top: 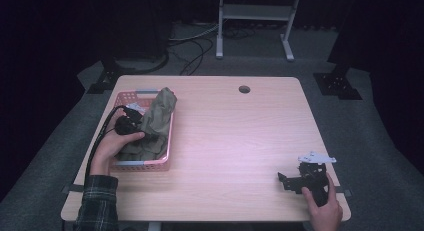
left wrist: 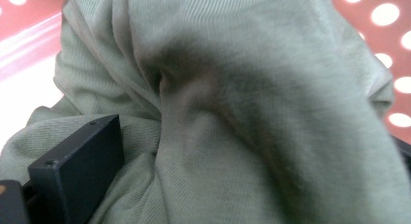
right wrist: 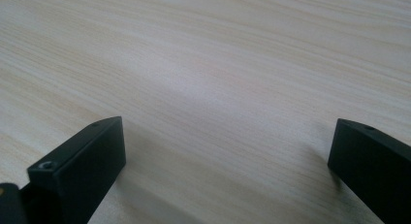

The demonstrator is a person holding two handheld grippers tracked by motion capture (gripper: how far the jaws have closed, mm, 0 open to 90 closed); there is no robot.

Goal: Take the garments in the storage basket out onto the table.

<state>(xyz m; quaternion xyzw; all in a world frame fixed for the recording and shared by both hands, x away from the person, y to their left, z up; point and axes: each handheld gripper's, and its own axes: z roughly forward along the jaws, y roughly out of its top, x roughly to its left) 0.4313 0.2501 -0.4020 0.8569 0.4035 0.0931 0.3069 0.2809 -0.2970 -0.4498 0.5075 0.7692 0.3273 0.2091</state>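
Olive cloth (left wrist: 252,117) between the left claw's (top: 136,116) jaws in the pink basket (top: 142,165); right claw (right wrist: 228,170) agape over bare table (right wrist: 218,64).

1. Light wooden table (top: 235,141), rectangular with rounded corners, pale grain running lengthwise, standing on grey carpet.
2. Round cable hole (top: 244,89) near the far edge, a little right of centre.
3. Pink perforated basket (top: 167,143) resting on the left part of the top, close to the left edge, with an olive-green garment (top: 159,116) heaped inside and rising above the rim.
4. Right gripper (top: 286,180) set down on the near right corner, jaws wide apart over bare wood.
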